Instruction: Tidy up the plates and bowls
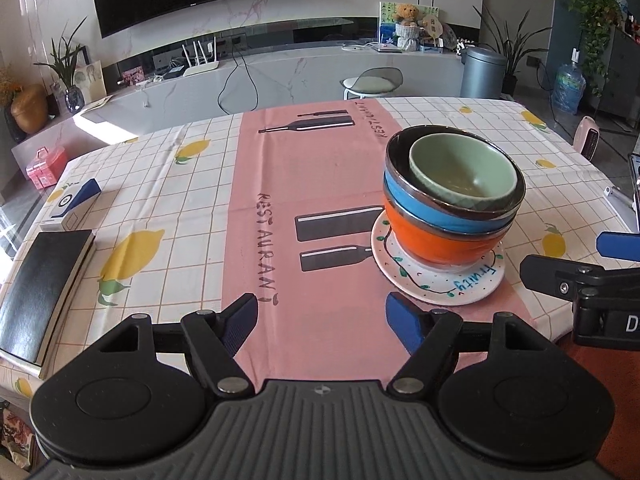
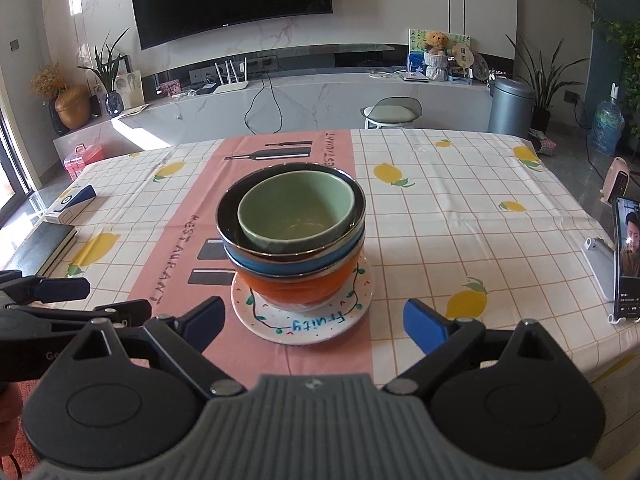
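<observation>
On the far left edge of the table (image 1: 168, 184), a black book (image 1: 44, 288) lies flat w/ a small blue-and-white box (image 1: 72, 208) just beyond it. Table's covered w/ a lemon-print checked cloth (image 2: 460, 216) & a pink runner (image 1: 304, 184) down the middle, "RESTAURANT" printed on it.

My left gripper (image 1: 322, 322) hangs over the near end of the runner, jaws spread wide, nothing btwn the blue pads (image 1: 240, 322) — just pink cloth under them. It's apart from the crockery, which sits ahead & to its right.

Next over: the stack. A white plate (image 2: 302, 326) w/ a leafy vine & "Fruity" in blue lies partly on the runner, partly on the checked cloth. On it an orange bowl (image 2: 300, 288), nested in that a blue bowl (image 2: 280, 266) w/ a shiny dark rim, & a pale green bowl (image 2: 296, 210) inside on top, leaning a bit off-centre. Whole pile upright.

My right gripper (image 2: 316, 324) is near the plate's front edge, jaws also wide apart, holding nothing; in the right wrist view the plate shows btwn the two fingers, not touching either. Left gripper's tips show at that view's left edge.

Far right of the table: a phone (image 2: 626, 260) propped upright on a stand, screen lit.
</observation>
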